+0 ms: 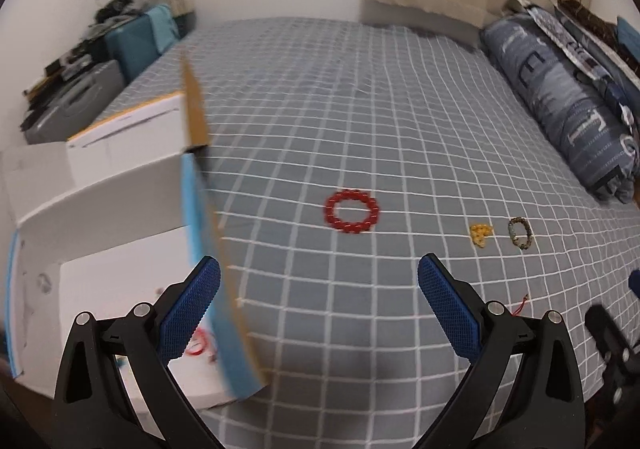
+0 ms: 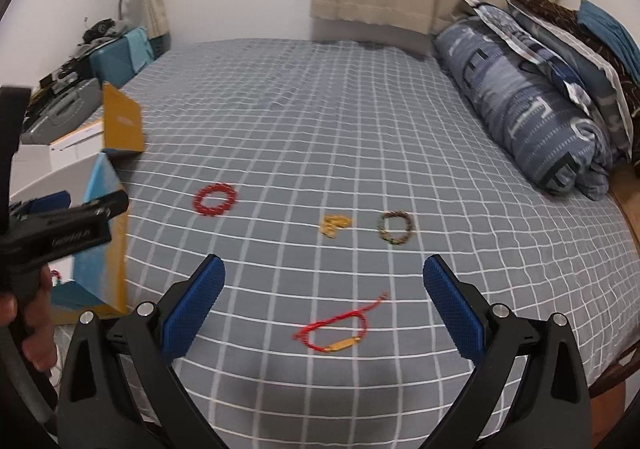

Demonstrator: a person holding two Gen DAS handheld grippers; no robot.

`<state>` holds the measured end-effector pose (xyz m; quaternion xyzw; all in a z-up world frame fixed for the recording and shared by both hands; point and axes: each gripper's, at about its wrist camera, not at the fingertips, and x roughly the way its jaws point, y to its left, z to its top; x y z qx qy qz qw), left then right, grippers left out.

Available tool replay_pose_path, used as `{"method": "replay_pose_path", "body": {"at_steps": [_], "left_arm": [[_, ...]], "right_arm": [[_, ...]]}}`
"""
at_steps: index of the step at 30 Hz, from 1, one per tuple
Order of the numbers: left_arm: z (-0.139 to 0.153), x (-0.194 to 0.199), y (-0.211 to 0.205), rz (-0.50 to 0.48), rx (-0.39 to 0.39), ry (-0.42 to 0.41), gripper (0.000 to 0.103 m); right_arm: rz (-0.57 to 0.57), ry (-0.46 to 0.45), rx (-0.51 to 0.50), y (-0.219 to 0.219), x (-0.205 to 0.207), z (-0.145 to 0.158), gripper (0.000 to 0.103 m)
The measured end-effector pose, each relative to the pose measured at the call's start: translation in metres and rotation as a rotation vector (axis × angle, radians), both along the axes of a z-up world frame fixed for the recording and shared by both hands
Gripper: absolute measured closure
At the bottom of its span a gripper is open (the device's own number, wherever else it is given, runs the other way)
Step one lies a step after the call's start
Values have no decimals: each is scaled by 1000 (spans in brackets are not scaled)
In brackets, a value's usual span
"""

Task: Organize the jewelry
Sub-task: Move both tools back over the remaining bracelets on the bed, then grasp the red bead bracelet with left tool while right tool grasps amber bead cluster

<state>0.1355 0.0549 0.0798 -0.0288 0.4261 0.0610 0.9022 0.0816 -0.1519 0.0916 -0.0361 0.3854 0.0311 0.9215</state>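
1. One red piece [image 1: 199, 343] is already lying inside the open box [image 1: 120, 289] at the lower left of the left wrist view.
2. Four pieces are still waiting on the bed [image 2: 320, 109]: red bead bracelet [image 2: 215, 199], gold piece [image 2: 334, 226], dark bead bracelet [image 2: 396, 227], red cord bracelet [image 2: 336, 331].
3. Left gripper [image 1: 319, 281] and right gripper [image 2: 324, 281] are both gaping wide, holding nothing; the right is hovering over the cord bracelet, likely next.

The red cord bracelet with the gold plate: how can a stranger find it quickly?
Look at the grey checked bed, at its near edge. The red cord bracelet lies alone between the open fingers of the right hand-held gripper. Unlike the beaded rings farther away, it is thin string with a flat gold plate.
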Motion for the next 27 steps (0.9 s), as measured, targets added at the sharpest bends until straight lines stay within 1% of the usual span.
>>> {"method": "replay_pose_path", "body": {"at_steps": [4,7,13,18,20,23,25,27], "left_arm": [[-13,37,-21,-29,9,24,6],[-25,61,-28,-43,25,44,6],[-60,99,-27,-38,1,110,6],[-80,124,-23,-8,-2,122,6],[-88,135,-22,-2,6,133,6],[-99,145,-19,3,14,149,6],[-106,152,-17,7,26,159,6],[-114,158,-11,22,22,161,6]], "right_arm": [[-15,27,-2,-15,12,-18,8],[-21,48,-11,-23,23,-32,8],[-35,95,-1,-39,48,-59,8],[-25,127,44,-42,81,-75,8],[-16,148,36,-36,95,-83,8],[9,168,6,-25,119,-96,12],[21,188,2,-20,137,-106,17],[25,205,7,-18,151,-115,21]]}}
